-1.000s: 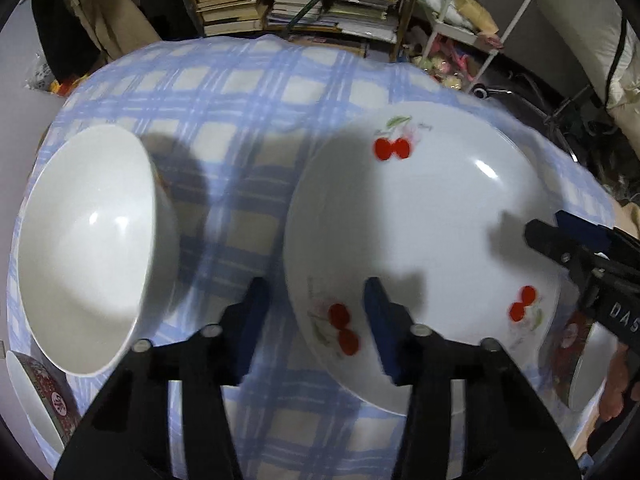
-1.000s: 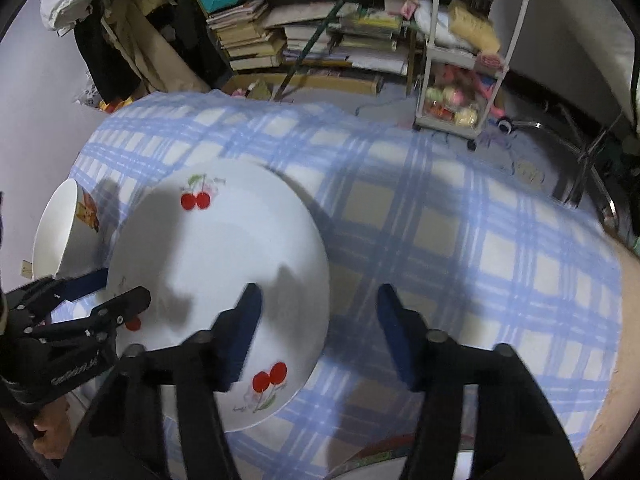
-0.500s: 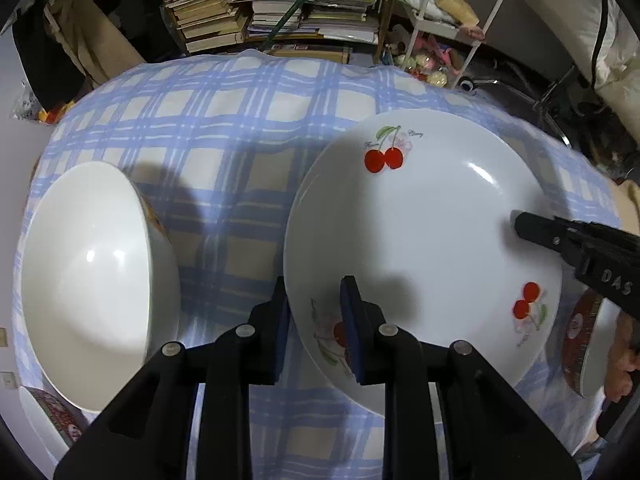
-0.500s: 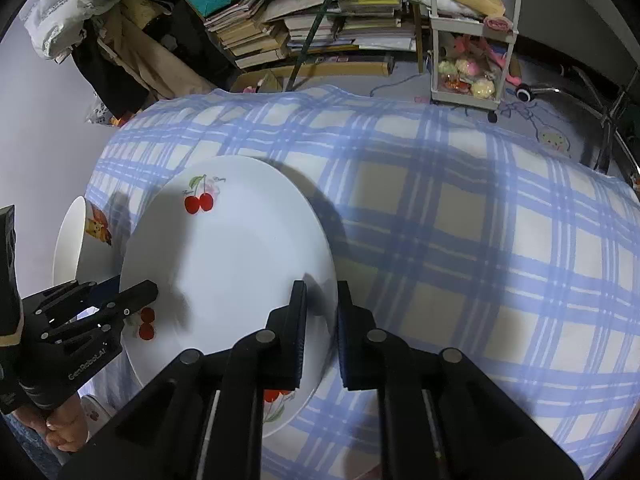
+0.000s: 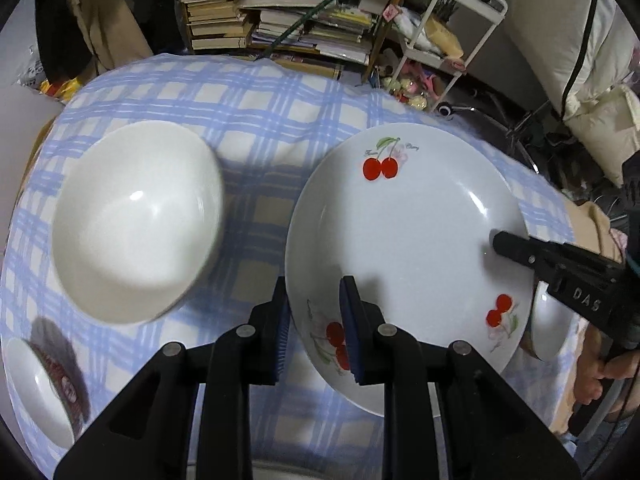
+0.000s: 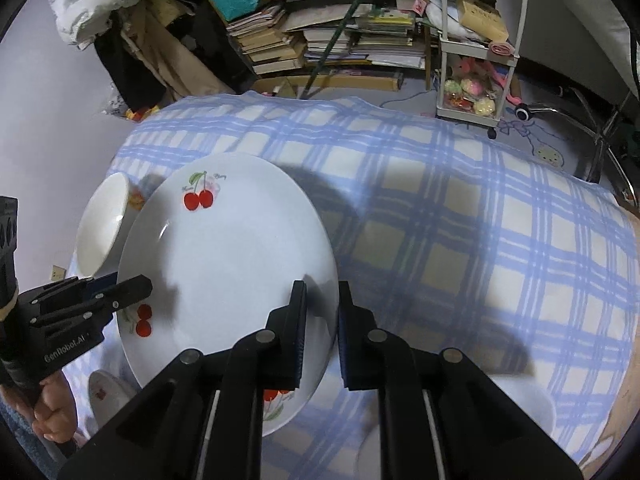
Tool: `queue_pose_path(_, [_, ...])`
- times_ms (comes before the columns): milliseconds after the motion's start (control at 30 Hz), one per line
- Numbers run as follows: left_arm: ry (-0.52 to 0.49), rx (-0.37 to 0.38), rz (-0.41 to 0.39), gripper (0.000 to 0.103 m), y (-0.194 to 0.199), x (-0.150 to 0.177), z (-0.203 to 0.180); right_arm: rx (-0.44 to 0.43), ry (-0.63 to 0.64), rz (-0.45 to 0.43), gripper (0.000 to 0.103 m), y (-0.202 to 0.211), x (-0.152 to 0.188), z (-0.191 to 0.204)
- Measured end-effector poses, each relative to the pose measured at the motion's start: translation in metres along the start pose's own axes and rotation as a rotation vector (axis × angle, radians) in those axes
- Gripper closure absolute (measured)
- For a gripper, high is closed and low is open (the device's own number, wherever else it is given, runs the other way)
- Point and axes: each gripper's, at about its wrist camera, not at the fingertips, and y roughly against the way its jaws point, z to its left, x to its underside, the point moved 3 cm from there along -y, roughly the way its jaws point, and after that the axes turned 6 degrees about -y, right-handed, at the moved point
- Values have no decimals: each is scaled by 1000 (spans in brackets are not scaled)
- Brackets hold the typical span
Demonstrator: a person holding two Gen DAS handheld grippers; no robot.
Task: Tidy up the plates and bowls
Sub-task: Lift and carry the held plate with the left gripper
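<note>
Both tongs are clamping the cherry plate [image 5: 404,240]: left tongs [image 5: 314,332] gripping its 7 o'clock rim, right tongs [image 6: 320,328] its opposite edge. Plate is hanging above the desk [image 6: 460,208], white bowl [image 5: 136,220] sitting at 9 o'clock, nearer the left tongs.

The plate [image 5: 404,240] sits between the two claws: the left claw [image 5: 314,334] grips its near-left rim, the right claw [image 6: 321,330] its opposite rim. Left of the plate a bowl [image 5: 136,220] rests on the desk [image 5: 256,100]; a smaller bowl [image 5: 40,388] lies nearer, further left. Bookshelves [image 5: 280,12] stand behind.
</note>
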Motion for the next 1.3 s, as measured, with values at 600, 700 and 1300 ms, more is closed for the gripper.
queue_pose_path(600, [34,-63,-67,80,108,86,40,-46,58,-66,88,66,70,90])
queue_pose_path(700, [25,-89,-58,80,117,104,44,-52,69,-72,88,71,82,102])
queue_pose_path(1300, [54,-130,-58,80,149,185,71,-75,99,-64,87,68,151,148])
